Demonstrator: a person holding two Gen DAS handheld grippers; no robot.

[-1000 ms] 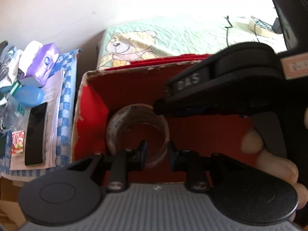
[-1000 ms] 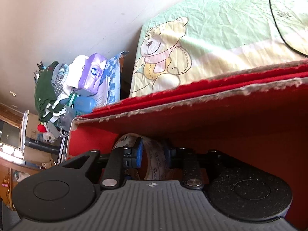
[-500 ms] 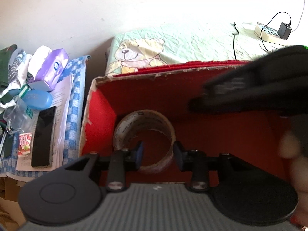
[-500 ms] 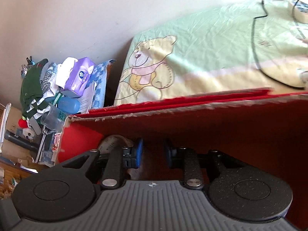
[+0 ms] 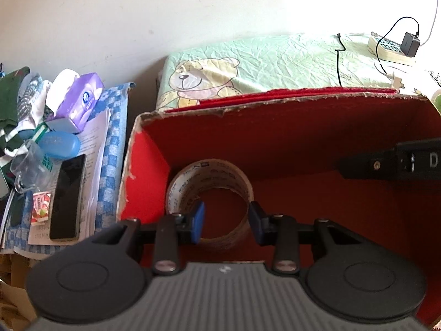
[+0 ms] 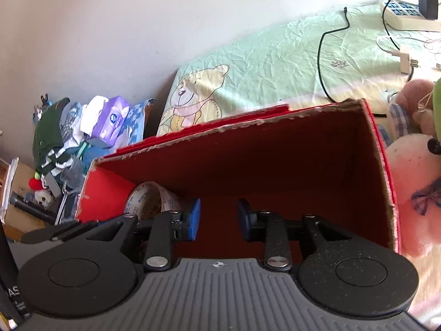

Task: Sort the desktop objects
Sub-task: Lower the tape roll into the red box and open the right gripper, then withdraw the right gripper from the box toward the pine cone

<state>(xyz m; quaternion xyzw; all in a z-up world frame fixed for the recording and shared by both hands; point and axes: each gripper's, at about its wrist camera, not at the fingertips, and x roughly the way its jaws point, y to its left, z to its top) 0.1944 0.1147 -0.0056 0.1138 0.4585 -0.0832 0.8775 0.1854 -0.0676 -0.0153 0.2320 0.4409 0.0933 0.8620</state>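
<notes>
A red cardboard box (image 5: 289, 138) with torn, ragged rims stands open-topped on a pale green sheet printed with a teddy bear (image 5: 275, 60). Inside it, in the near left corner against the left wall, a roll of clear printed packing tape (image 5: 209, 171) stands on edge, its hole facing the left wrist camera.

The left gripper (image 5: 226, 222) hangs over the near rim of the box with its blue-padded fingers (image 5: 198, 220) spread apart, holding nothing; the tape roll shows between and behind them, and whether the pads touch it cannot be told. The right gripper (image 6: 218, 219) is likewise parted and empty, poised above the box interior, with the tape roll (image 6: 148, 201) just to the left of its left pad. Part of the right gripper's black body (image 5: 391, 162) shows at the right edge of the left wrist view.

To the left of the box, on a blue-and-white checked cloth (image 5: 110, 149), lie a black phone (image 5: 67, 195), a blue oval case (image 5: 59, 144), a purple tissue pack (image 5: 80, 102), a clear glass mug (image 5: 26, 168) and white printed papers (image 5: 93, 138). A white power strip with a black charger (image 5: 397, 47) sits at the far right of the sheet. Pink plush toys (image 6: 413, 171) lie right of the box.
</notes>
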